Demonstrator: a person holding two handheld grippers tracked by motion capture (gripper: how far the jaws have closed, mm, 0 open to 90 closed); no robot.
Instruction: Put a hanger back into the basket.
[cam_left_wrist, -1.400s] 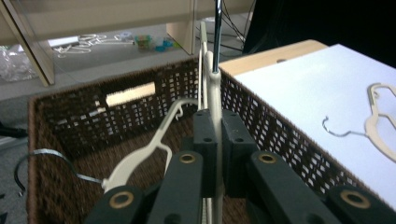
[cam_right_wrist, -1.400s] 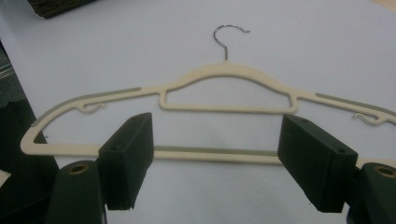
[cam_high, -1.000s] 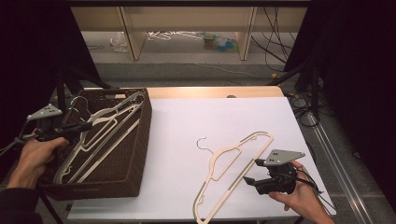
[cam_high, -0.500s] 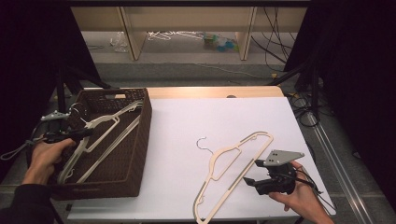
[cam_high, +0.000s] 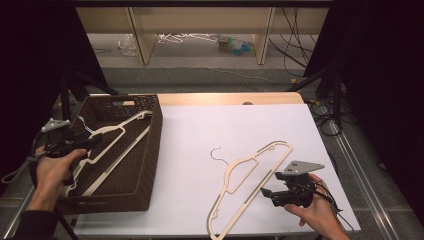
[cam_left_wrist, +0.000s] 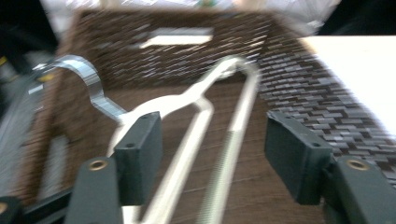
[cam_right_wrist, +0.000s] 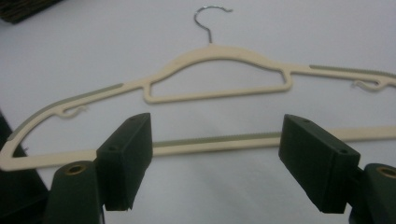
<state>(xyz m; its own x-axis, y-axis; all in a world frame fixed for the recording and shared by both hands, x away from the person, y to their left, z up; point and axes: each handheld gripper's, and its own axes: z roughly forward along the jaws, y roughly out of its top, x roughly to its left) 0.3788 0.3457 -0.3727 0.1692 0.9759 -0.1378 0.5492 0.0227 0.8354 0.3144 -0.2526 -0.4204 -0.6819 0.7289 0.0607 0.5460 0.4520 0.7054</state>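
Observation:
A cream hanger (cam_high: 117, 145) with a metal hook lies slanted inside the brown wicker basket (cam_high: 152, 150) at the table's left. My left gripper (cam_high: 94, 142) is over the basket's left side, and its jaws have just been opening. In the left gripper view they stand wide apart (cam_left_wrist: 214, 140), with the hanger (cam_left_wrist: 187, 100) lying loose beneath and between them, untouched by the pads. A second cream hanger (cam_high: 250, 175) lies flat on the white table. My right gripper (cam_high: 267, 192) hovers by its lower bar, open (cam_right_wrist: 215, 140), with that hanger (cam_right_wrist: 219, 53) just ahead.
The basket (cam_left_wrist: 303, 88) has tall woven walls and a handle slot at its far end. The white table top (cam_high: 240, 130) spreads from the basket to the right edge. Stands and cables sit beyond the table's right side (cam_high: 325, 110).
The left gripper's jaws have opened and let go of the hanger, which now rests lower in the basket. The left hand shifted slightly. The right hand and the hanger on the table stayed put.

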